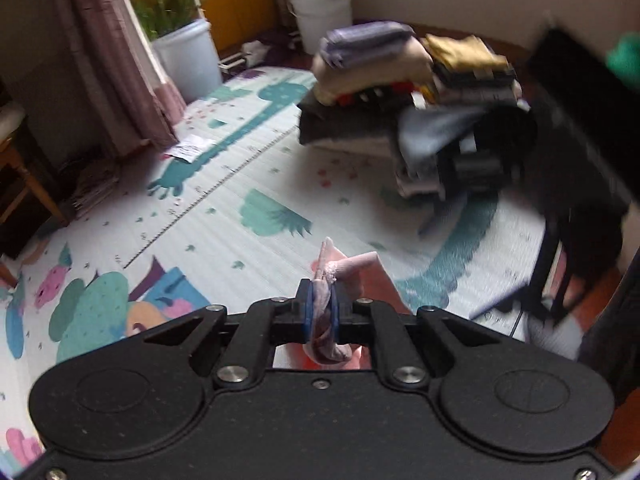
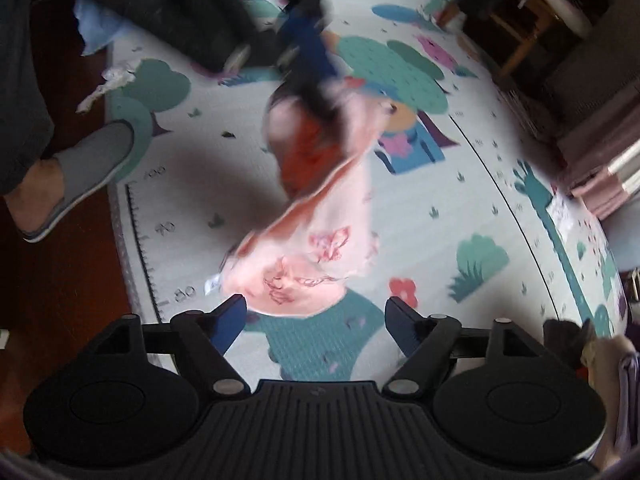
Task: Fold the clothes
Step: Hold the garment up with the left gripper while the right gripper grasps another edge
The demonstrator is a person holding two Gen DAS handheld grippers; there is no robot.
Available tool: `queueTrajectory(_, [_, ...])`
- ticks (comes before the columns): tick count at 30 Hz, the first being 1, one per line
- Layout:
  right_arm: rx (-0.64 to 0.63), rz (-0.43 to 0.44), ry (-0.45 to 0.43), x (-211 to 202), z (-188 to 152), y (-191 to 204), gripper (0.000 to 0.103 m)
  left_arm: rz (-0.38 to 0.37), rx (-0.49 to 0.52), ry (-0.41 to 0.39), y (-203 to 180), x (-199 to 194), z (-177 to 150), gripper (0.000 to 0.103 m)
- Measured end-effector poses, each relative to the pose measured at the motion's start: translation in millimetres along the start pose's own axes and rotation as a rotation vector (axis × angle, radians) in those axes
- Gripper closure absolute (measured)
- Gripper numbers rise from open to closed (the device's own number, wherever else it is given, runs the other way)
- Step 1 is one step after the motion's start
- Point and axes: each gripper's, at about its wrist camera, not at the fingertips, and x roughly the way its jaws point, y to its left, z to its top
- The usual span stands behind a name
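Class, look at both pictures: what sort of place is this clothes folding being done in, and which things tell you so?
Most likely a room in a home. A children's play mat with cartoon prints covers the floor, curtains hang beside a potted plant, and a pile of folded clothes sits on the mat.

Two wrist fisheyes, each mounted behind its own fingers, looking forward along them, both tilted down at the play mat (image 1: 224, 208).

Left cam: shallower angle, looks across the mat toward the stack of folded clothes (image 1: 404, 80) at its far edge, white bucket (image 1: 320, 4) and potted plant (image 1: 180, 36) beyond that.

Right cam: steeper, nearly overhead, hangs close above the mat (image 2: 420, 200). A slippered foot (image 2: 80, 176) sits at the mat's left edge.

Overlap: the mat's printed ruler strip, plus the pink garment (image 2: 320, 240), which the left cam sees only right at its fingertips (image 1: 340, 268). Right cam also catches the left gripper (image 2: 308, 48), blurred, above the garment.
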Motion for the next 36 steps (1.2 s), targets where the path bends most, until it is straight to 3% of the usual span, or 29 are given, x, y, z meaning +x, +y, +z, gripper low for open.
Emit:
queueTrajectory(7, [0.126,0.099,-0.176,-33.3,29.0,-6.9,0.020,0.051,-0.072,-0.077,20.3,-33.7,5.4,0.096])
queueTrajectory(17, [0.169,0.135,-0.134,-7.7,52.9,-10.4,0.023,0.009,-0.138,-0.146,37.5,-53.8,0.4,0.096])
queueTrajectory(20, [0.211,0.141,-0.103,2.2,59.0,-15.2,0.049,-0.001,-0.146,-0.170,42.5,-60.5,-0.3,0.096])
queueTrajectory(22, [0.262,0.172,-0.081,8.4,59.5,-24.8,0.084,-0.004,-0.146,-0.183,46.0,-64.4,-3.3,0.096])
queueTrajectory(24, [0.275,0.133,-0.067,8.8,59.2,-33.4,0.094,0.014,-0.146,-0.183,52.2,-67.0,-8.2,0.096])
queueTrajectory(30, [0.389,-0.101,-0.177,-31.2,54.2,-75.7,0.098,0.096,-0.144,-0.166,75.2,-72.1,-22.0,0.096])
queueTrajectory(33, [0.408,-0.149,-0.226,-47.0,55.0,-83.7,0.098,0.090,-0.153,-0.182,75.6,-74.8,-21.5,0.096])
queueTrajectory(36, [0.351,-0.207,-0.219,-47.2,58.4,-75.0,0.098,0.114,-0.100,-0.176,68.4,-74.2,-21.0,0.096])
